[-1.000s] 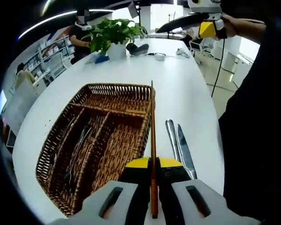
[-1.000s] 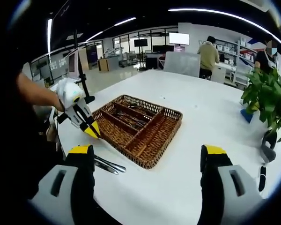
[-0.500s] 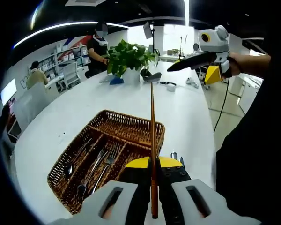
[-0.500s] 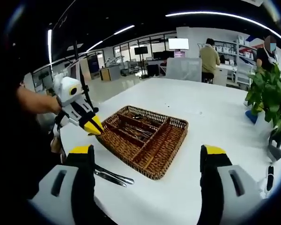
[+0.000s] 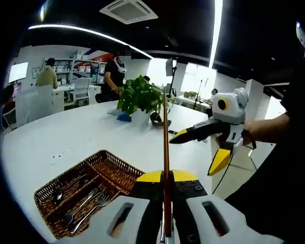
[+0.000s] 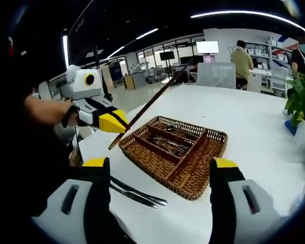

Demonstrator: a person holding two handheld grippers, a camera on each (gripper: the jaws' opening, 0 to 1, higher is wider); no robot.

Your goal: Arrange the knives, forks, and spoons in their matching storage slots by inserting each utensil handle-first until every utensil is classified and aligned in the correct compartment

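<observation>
The wicker tray (image 6: 193, 173) sits on the white bench (image 6: 254, 127), with forks and spoons (image 5: 81, 201) lying in its slots, and two knives (image 6: 137, 192) lie on the bench just beside it. Left gripper (image 5: 165, 223) has its fingers clenched on a thin brown stick (image 5: 165, 152), held up above the tray. Right gripper (image 6: 160, 168) hangs with fingers spread wide, nothing in them. A potted plant (image 5: 141, 96) sits further back.
</observation>
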